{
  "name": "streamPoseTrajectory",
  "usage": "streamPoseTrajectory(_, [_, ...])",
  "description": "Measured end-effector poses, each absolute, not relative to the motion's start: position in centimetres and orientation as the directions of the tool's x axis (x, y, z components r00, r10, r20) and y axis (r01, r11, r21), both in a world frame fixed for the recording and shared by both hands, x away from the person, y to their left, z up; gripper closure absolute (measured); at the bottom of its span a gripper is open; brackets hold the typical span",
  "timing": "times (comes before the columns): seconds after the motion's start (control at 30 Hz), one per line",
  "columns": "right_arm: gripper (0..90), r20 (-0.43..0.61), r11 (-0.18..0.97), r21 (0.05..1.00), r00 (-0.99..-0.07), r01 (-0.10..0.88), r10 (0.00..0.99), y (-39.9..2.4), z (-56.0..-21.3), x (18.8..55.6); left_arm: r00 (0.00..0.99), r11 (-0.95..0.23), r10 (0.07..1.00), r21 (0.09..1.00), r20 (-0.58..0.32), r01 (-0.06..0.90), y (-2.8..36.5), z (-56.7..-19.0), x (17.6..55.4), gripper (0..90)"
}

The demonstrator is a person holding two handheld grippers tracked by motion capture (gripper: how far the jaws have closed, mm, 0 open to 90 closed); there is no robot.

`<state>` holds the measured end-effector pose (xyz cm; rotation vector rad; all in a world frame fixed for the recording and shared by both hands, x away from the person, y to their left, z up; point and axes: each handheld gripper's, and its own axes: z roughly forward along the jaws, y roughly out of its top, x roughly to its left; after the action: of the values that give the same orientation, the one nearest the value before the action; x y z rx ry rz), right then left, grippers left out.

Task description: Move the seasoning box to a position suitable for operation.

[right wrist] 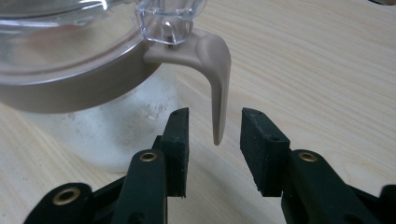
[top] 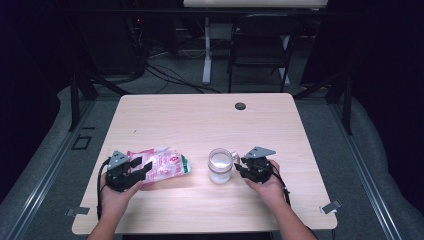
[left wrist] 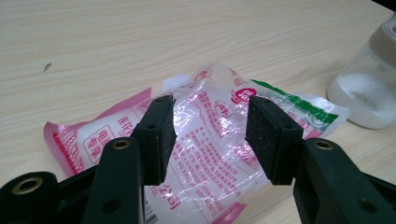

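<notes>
Crinkled glossy pink-and-clear plastic bag; clear glossy glass jar with smooth matt beige plastic latch; matt pale wood-grain table; matt black plastic fingers.

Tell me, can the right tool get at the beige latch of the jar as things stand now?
Probably yes. The right tool is open, and the latch of the jar hangs between its jaws without touching them. Nothing stands in the way.

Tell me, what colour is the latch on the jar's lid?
Beige-tan, like the lid's band; the latch shows best in the right gripper view.
</notes>
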<state>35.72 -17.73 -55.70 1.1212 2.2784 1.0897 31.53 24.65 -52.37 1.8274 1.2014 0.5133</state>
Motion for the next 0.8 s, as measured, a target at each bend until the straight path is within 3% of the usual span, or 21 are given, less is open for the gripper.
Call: streamPoseTrajectory(0.8, [80.5, 0.003, 0.4, 0.746, -0.603, 0.533, 0.798, -16.1, -56.3, 38.1, 0.413, -0.145, 0.905, 0.841, -0.1, 0.521, 26.3, -52.3, 29.5, 51.8])
